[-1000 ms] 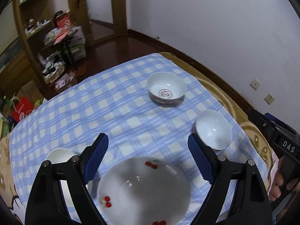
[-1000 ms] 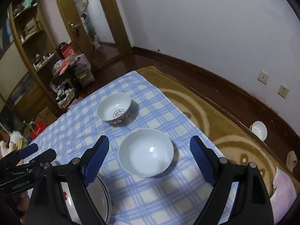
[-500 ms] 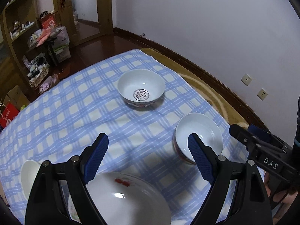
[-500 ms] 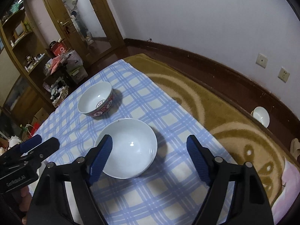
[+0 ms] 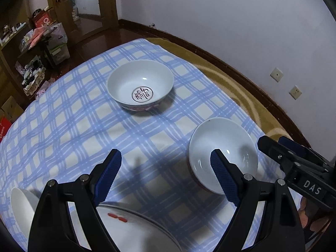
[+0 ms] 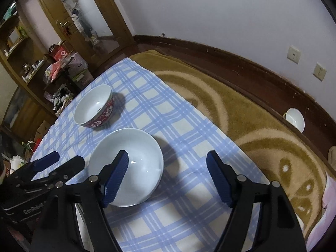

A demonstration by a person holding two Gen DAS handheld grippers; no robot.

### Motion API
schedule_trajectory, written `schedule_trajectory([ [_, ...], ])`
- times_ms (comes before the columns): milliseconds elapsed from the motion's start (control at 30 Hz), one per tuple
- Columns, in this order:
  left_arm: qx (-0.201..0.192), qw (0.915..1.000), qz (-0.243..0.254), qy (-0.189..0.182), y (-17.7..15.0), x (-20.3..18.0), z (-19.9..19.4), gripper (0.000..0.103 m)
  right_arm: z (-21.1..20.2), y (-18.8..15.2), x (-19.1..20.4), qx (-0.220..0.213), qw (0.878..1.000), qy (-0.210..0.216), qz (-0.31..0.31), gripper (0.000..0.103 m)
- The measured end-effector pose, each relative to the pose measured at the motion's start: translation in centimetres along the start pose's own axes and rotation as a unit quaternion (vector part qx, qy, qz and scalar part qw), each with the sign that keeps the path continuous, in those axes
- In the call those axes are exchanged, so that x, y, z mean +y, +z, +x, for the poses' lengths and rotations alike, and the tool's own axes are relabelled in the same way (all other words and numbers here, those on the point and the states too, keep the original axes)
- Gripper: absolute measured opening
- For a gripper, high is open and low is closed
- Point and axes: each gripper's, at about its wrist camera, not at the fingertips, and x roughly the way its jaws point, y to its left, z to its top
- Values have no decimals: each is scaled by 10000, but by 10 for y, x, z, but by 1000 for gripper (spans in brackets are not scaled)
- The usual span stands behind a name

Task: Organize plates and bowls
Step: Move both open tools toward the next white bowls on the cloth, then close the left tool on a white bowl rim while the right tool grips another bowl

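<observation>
Both claws are hanging wide open over the checked tabletop (image 5: pixel 63 126): right claw (image 6: pixel 167 176) above the white bowl (image 6: pixel 134 159), left claw (image 5: pixel 166 176) near the plate (image 5: pixel 130 226).

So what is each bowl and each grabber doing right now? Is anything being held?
left gripper: open, holding nothing.
right gripper: open, holding nothing, one finger over the plain bowl.
plain white bowl: upright, empty, on the checked cloth.
patterned bowl: upright, empty, apart from the plain one.
cherry plate: lying flat under the left gripper.
small white dish: at the cloth's edge, tilted.
</observation>
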Motion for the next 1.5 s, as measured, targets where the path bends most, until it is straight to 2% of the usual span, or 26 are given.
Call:
schedule_trajectory([
  [200,224,9997,84,60,1,-5,20,86,8,0,-7,137,9999,10,56,80],
  [267,295,9995,91,71,1,-6,25,86,17,0,-8,264,9996,30,86,70],
  [367,372,9992,135,114,1,-8,30,85,25,-2,-10,446,9989,90,148,67],
  [467,428,9988,183,144,0,-10,35,85,30,-4,-11,588,9978,192,242,58],
  [500,445,9987,186,146,0,-11,36,77,32,-5,-11,623,9975,228,261,56],
  [533,504,9984,192,136,-1,-12,38,64,35,-6,-10,686,9970,256,260,51],
  [567,609,9979,176,106,-1,-12,42,56,37,-6,-9,727,9967,247,255,47],
  [600,688,9975,141,55,-2,-12,44,46,39,-7,-9,772,9964,221,267,37],
  [767,744,9969,-172,-208,-5,-10,49,31,45,-9,-7,923,9940,489,333,15],
  [833,776,9965,-199,-220,-6,-11,51,22,48,-9,-2,957,9939,486,266,14],
  [1000,843,9957,-208,-318,-9,-15,57,9,54,-10,7,989,9943,348,172,11],
  [1100,838,9956,-265,-323,-10,-13,54,9,49,-8,11,852,9960,267,42,10],
  [1233,864,9947,-392,-402,-12,-7,50,9,44,-7,12,765,9963,373,76,10],
  [1500,666,9962,-449,-342,-20,3,21,10,25,-8,33,637,9970,377,-210,10],
])
